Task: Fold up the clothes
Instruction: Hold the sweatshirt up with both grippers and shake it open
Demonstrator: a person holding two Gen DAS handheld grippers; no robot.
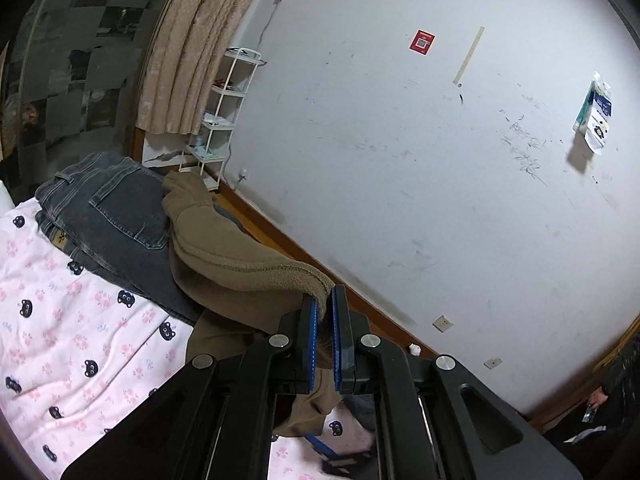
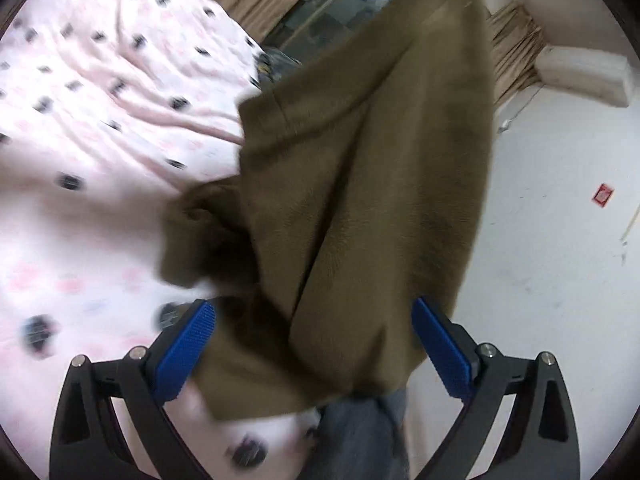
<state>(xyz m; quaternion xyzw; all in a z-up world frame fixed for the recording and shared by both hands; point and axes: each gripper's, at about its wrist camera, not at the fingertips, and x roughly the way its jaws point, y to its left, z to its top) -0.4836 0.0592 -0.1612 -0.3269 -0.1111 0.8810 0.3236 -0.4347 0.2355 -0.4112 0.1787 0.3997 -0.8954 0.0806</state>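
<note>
Two garments on pink bedsheet (image 1: 80, 320) | left fingers (image 1: 325, 320) clamp olive fleece (image 1: 248, 268) | right fingers (image 2: 436, 344) spread | jeans (image 1: 116, 220) beside scuffed white wall (image 1: 400, 160)

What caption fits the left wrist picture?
Left gripper pinches the brown fleece beside folded jeans on the bed.
</note>
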